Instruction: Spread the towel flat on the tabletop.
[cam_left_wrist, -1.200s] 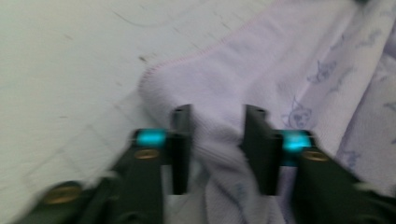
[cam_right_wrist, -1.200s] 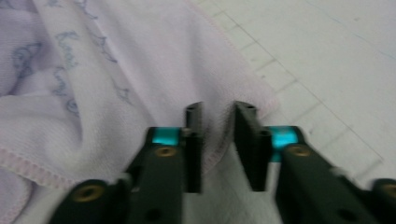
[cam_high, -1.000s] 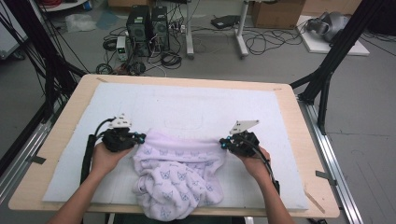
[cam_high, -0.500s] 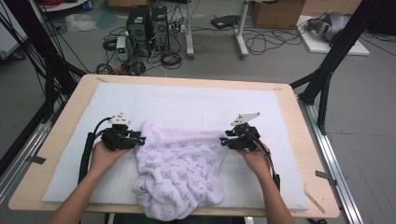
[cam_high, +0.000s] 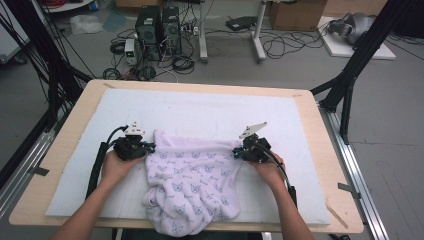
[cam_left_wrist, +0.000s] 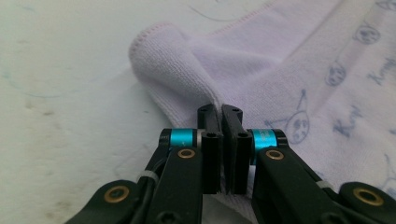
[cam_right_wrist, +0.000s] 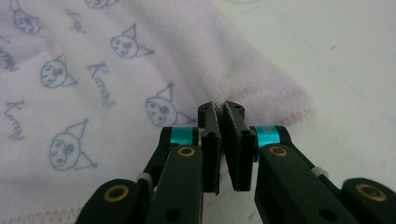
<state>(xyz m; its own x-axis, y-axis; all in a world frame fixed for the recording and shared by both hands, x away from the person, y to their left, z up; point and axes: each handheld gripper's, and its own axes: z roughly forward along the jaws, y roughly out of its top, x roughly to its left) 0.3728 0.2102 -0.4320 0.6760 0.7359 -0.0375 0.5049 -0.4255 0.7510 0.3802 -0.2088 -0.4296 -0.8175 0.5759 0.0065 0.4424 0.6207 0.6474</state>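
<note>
Towel: pale lilac terry towel (cam_high: 192, 175) printed with blue cat faces, rumpled on white padded mat (cam_high: 200, 112).
Left gripper (cam_high: 134, 148): jaws just closed, pinching towel's left corner.
Right gripper (cam_high: 250, 150): jaws just closed, pinching right corner.

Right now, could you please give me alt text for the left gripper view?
The left gripper is shut on a corner of a pale lilac towel printed with small cartoon faces, lying on a white mat.

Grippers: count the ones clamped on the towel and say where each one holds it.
2. The left gripper pinches the towel at its far left corner; the right gripper pinches the far right corner. Both have just closed on the cloth.
</note>
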